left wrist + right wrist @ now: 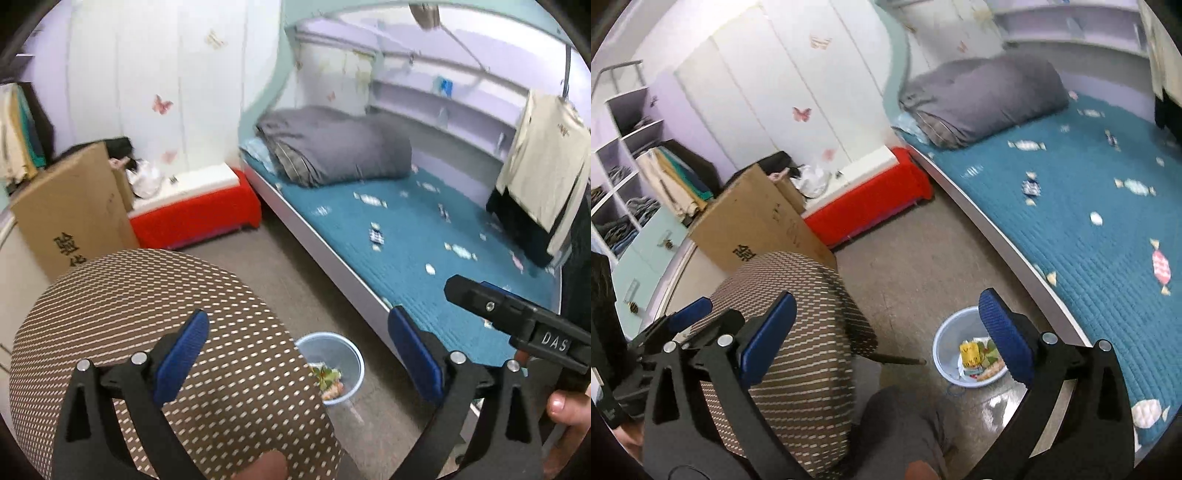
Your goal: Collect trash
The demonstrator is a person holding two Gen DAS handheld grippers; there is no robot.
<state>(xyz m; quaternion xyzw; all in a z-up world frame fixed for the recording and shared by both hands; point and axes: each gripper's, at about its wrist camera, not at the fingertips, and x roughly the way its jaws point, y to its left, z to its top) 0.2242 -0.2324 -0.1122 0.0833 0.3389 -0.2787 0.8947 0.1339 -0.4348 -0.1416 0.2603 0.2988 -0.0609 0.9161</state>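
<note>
Your left gripper (pixel 297 354) and right gripper (pixel 888 336): fingers spread wide, empty, above woven stool (pixel 155 332), trash basin (pixel 949 339) beside bed (pixel 1089 229).

The chair (pixel 166 350) hides the left side of the bin (pixel 334 363) in the left wrist view, and the wrappers inside are too blurred to name. In the right wrist view, a blue finger (pixel 1004 332) covers the bin's edge at three o'clock. The cardboard box (pixel 74 210) lettering is cut off by the chair.
</note>
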